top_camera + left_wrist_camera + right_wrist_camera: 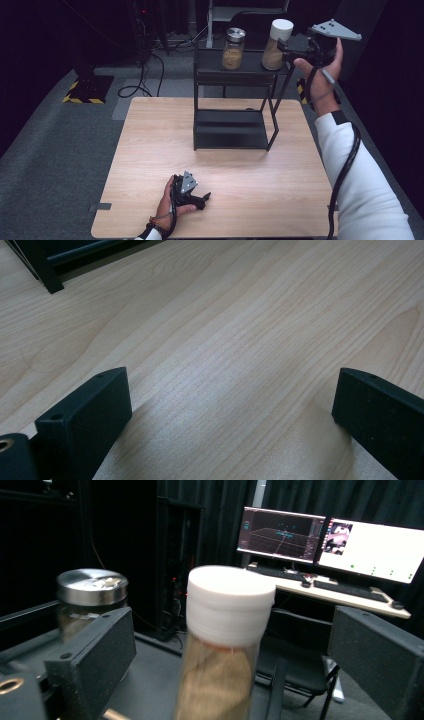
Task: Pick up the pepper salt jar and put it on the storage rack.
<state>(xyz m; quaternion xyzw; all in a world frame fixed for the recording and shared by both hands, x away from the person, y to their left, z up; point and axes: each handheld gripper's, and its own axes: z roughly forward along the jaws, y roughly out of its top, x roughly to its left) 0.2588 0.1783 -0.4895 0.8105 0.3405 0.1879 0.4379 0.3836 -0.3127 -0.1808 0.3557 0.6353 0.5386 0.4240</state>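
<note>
Dark room, pale wood-grain table (150,165) carrying a black metal shelf rack (230,75). On its top shelf: cylindrical glass jar, white ribbed lid (230,605), granular tan fill, standing between the open right claw (230,650), pads clear; steel-lidded jar (91,587) beside. Left claw (230,410) open, resting on the table.

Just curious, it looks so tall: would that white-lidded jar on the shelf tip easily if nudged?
Probably yes: the white-lidded jar is tall and narrow. Its filling reaches near the lid, so it is likely fairly heavy. Its clear wall looks smooth, perhaps slippery for the right gripper.
</note>
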